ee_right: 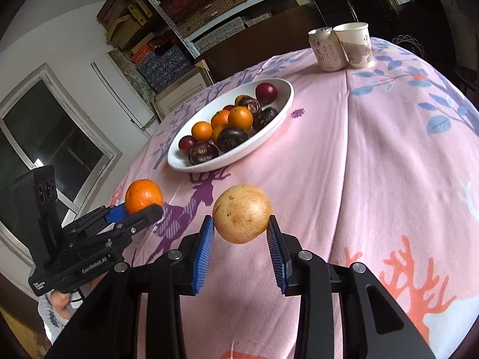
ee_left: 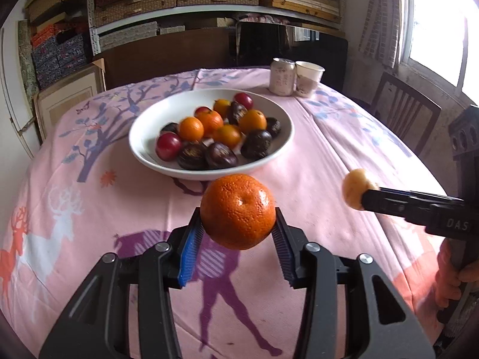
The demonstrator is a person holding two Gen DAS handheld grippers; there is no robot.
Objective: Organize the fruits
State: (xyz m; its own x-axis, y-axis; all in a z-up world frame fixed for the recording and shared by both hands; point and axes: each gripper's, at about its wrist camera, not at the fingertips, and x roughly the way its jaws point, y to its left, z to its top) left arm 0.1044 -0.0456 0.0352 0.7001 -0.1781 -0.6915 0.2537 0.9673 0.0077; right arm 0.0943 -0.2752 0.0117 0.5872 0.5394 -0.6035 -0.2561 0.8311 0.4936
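Note:
My left gripper point(ee_left: 238, 224) is shut on an orange mandarin point(ee_left: 238, 211) and holds it above the pink tablecloth, just in front of a white bowl point(ee_left: 143, 137). The bowl holds several mandarins, red plums and dark purple fruits. My right gripper point(ee_right: 241, 227) is shut on a yellow-brown round fruit point(ee_right: 242, 217), also held above the cloth. In the left wrist view the right gripper point(ee_left: 363, 199) and its fruit point(ee_left: 356, 188) show at the right. In the right wrist view the left gripper point(ee_right: 143, 211) with the mandarin point(ee_right: 143, 196) shows at the left, and the bowl point(ee_right: 281, 107) lies beyond.
A drink can point(ee_left: 282, 76) and a paper cup point(ee_left: 308, 78) stand at the table's far edge, also in the right wrist view as can point(ee_right: 326, 49) and cup point(ee_right: 356, 45). A wooden chair point(ee_left: 401, 110) stands at the right. Shelves of boxes fill the back wall.

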